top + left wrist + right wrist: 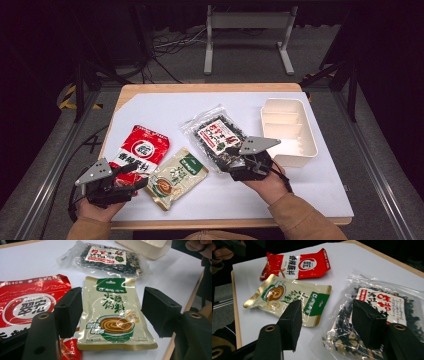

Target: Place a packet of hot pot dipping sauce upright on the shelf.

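Observation:
Three food packets lie on the white sheet. A red packet (142,150) (27,302) (299,263) is at the left. A beige and green sauce packet (177,177) (113,302) (287,295) lies in the middle. A clear bag of dark dried food (215,132) (107,258) (384,302) with a red and white label lies to the right. My left gripper (136,175) (112,312) is open, low over the red packet's near edge, and points at the beige packet. My right gripper (229,159) (327,322) is open over the clear bag's near corner, with nothing pinched.
A white divided tray (312,145) (147,247) stands at the right of the sheet, just beyond the right gripper. The wooden table edge (200,87) frames the sheet. A white metal stand (247,22) is on the floor behind the table.

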The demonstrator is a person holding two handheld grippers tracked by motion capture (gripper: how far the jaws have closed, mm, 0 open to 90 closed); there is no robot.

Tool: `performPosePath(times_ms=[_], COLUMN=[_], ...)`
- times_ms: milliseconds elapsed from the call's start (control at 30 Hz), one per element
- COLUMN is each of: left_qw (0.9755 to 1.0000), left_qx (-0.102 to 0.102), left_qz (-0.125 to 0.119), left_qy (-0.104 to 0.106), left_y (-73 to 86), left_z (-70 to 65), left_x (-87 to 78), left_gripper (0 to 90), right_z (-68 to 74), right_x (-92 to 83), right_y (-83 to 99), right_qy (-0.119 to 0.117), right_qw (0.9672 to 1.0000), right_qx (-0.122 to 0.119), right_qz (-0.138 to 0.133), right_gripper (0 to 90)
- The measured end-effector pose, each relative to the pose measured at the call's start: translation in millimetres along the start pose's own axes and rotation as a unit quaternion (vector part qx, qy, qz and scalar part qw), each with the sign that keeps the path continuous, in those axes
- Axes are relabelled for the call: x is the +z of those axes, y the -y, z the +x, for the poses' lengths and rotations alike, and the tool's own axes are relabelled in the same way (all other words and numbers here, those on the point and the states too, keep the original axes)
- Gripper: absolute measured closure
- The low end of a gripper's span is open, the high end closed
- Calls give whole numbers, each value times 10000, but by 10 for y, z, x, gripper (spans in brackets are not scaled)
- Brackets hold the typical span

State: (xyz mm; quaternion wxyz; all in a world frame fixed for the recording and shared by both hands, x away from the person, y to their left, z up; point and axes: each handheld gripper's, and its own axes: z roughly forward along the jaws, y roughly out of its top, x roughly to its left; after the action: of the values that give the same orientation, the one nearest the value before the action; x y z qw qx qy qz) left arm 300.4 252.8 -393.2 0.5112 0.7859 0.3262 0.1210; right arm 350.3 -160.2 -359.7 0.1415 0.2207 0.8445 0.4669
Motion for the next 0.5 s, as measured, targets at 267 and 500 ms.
performPosePath(times_ms=[267, 500], left_qw=[10000, 10000], left_qx=[25, 41], left_qz=[-1, 49], left_qy=[0, -7], left_y=[1, -1], left_z=[-2, -7], left_x=[0, 10], left_gripper=[334, 335], right_z=[-4, -16], right_x=[210, 373], right_y=[-142, -211], right_qy=[-198, -342], right_qw=[9996, 9986], right_qx=[96, 298], right_qz=[148, 276], right_gripper=[396, 426])
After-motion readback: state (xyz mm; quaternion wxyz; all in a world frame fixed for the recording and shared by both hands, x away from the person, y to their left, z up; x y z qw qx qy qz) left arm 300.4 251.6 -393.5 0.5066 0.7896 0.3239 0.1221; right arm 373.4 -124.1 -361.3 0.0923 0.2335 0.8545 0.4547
